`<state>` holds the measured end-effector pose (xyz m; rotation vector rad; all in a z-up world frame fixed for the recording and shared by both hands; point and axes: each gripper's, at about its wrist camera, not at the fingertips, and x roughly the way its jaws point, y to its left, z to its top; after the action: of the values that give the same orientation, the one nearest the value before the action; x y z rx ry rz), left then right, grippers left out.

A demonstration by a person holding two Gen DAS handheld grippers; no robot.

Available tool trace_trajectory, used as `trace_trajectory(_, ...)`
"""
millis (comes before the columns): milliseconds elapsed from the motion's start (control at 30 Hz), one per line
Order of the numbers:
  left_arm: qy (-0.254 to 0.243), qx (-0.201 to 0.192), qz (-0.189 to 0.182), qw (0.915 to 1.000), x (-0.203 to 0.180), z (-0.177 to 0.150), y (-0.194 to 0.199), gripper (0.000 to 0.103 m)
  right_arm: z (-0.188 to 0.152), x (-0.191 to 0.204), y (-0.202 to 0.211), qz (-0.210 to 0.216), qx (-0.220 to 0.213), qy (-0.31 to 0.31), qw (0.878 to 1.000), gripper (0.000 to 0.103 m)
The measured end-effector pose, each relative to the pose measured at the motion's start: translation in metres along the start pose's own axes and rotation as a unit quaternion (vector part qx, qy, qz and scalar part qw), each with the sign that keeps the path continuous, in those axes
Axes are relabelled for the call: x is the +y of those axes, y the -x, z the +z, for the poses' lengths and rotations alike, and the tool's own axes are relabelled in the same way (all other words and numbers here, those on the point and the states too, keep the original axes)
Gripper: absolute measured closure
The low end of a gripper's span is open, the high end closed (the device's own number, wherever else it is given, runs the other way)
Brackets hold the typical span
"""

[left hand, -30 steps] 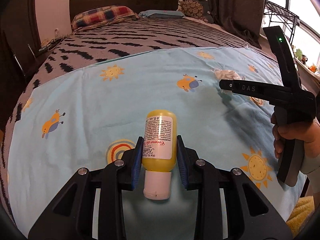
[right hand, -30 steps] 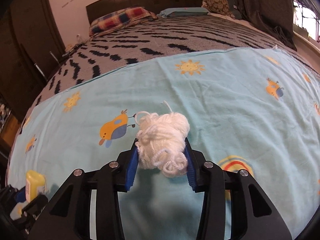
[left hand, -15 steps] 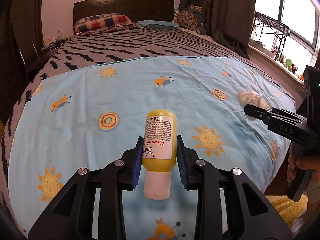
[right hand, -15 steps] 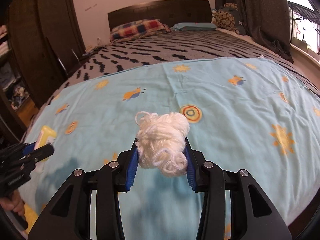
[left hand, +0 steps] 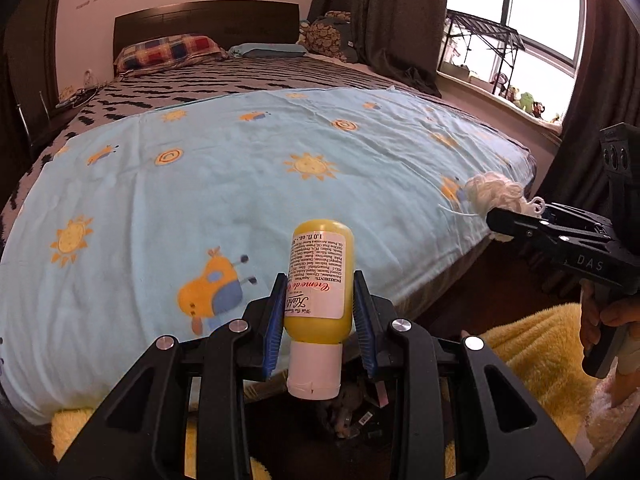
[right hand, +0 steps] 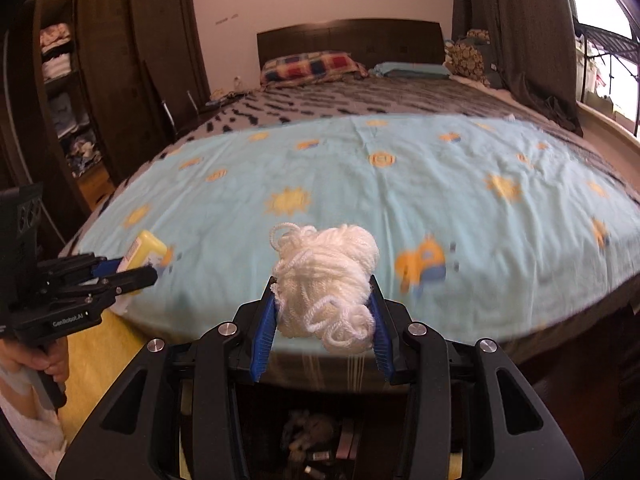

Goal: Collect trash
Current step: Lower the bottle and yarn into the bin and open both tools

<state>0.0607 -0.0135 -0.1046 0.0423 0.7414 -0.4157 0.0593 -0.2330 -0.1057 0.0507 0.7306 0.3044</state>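
Observation:
My left gripper (left hand: 319, 312) is shut on a small yellow lotion bottle (left hand: 320, 280) with a white cap, held cap toward me over the near edge of the bed. My right gripper (right hand: 323, 316) is shut on a bundle of white yarn (right hand: 326, 280), also at the bed's near edge. The yarn (left hand: 496, 196) and right gripper (left hand: 504, 224) show at the right in the left wrist view. The bottle (right hand: 142, 248) and left gripper (right hand: 120, 276) show at the left in the right wrist view. Below both grippers a dark container with scraps (right hand: 320, 444) sits on the floor.
The bed carries a light blue sheet with suns and birds (left hand: 240, 168) over a striped blanket (left hand: 224, 76). A yellow fluffy rug (left hand: 532, 360) lies on the floor. A dark wardrobe (right hand: 100, 92) stands at the left, curtains and a window (left hand: 520, 20) at the right.
Both grippers have pulled back from over the bed to its near edge and lowered, each still holding its item. The floor and the dark container have come into view.

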Motion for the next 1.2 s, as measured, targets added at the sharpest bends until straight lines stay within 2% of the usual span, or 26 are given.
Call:
trace_trajectory(200,-0.021,0.035,-0.028,0.9988,-0.031,-0.041,-0.006,0.073,-0.054,0.002,-0.013,0.002,0.04,-0.033,0.999,0.06)
trace_trajectory(400,-0.03,0.092,-0.056,0.9937,-0.044,-0.071,-0.043,0.073,-0.089,0.001,-0.041,-0.015,0.086,-0.053,0.995,0.06)
trace_trajectory(533,-0.028,0.132,-0.062,0.989,-0.051,-0.093,-0.075,0.073,-0.106,0.002,-0.064,-0.018,0.118,-0.057,0.991,0.06)
trace_trajectory(700,-0.003,0.176,-0.065,0.9823,-0.046,-0.115,-0.114,0.073,-0.124,-0.003,-0.094,-0.018,0.154,-0.079,0.985,0.06)
trace_trajectory(1000,0.034,0.214,-0.065,0.9741,-0.027,-0.131,-0.151,0.073,-0.15,-0.003,-0.131,-0.009,0.193,-0.11,0.975,0.06)
trace_trajectory(1200,0.035,0.221,-0.061,0.9727,-0.023,-0.133,-0.158,0.073,-0.149,-0.006,-0.136,-0.015,0.191,-0.117,0.974,0.056)
